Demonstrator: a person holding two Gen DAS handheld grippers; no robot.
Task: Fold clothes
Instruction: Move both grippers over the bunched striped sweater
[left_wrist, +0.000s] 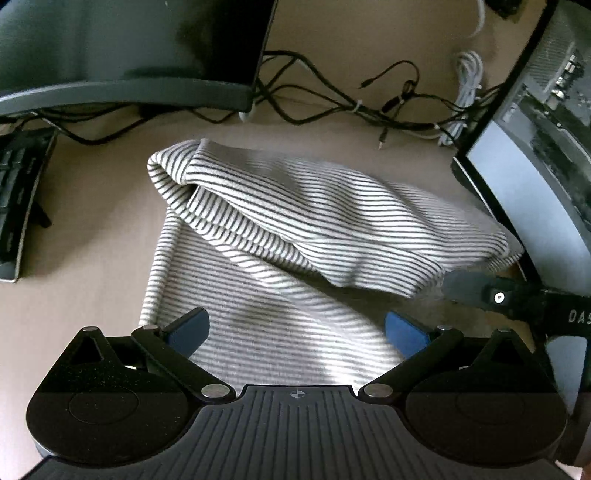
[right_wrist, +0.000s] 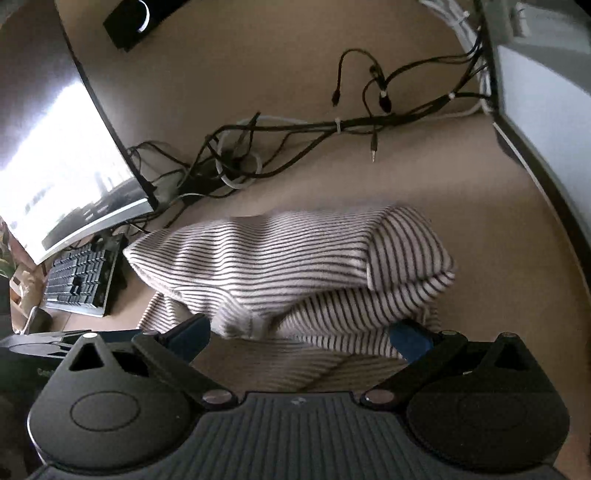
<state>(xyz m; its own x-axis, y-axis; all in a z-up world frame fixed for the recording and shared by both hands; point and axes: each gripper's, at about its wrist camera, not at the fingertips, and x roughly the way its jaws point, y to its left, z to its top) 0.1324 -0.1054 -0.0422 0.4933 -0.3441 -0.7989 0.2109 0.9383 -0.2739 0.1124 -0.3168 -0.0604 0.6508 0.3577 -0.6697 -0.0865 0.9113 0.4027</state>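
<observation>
Both grippers are spread wide and grasp nothing. Seen from its own camera, the left gripper (left_wrist: 297, 332) hovers low over the flat lower layer of a black-and-white striped garment (left_wrist: 295, 229), its blue pads (left_wrist: 190, 330) apart with cloth showing between them. The right gripper (right_wrist: 301, 338) is likewise splayed, its blue pads (right_wrist: 410, 338) on either side of the nearest drooping fold of the same striped garment (right_wrist: 295, 258); I cannot tell whether the pads touch the fabric.

That garment lies on a tan desk (left_wrist: 92, 236), partly folded: a thick doubled-over bundle sits across a flatter layer that runs toward the left gripper. Behind it a tangle of black and white cables (right_wrist: 258, 147) trails along the desk. A monitor (right_wrist: 55, 166) stands to one side with a dark keyboard (right_wrist: 79, 280) below it, and another screen (left_wrist: 535, 166) edges the other side.

In the left wrist view, part of the other gripper (left_wrist: 498, 295) reaches in beside the bundle's far end.
</observation>
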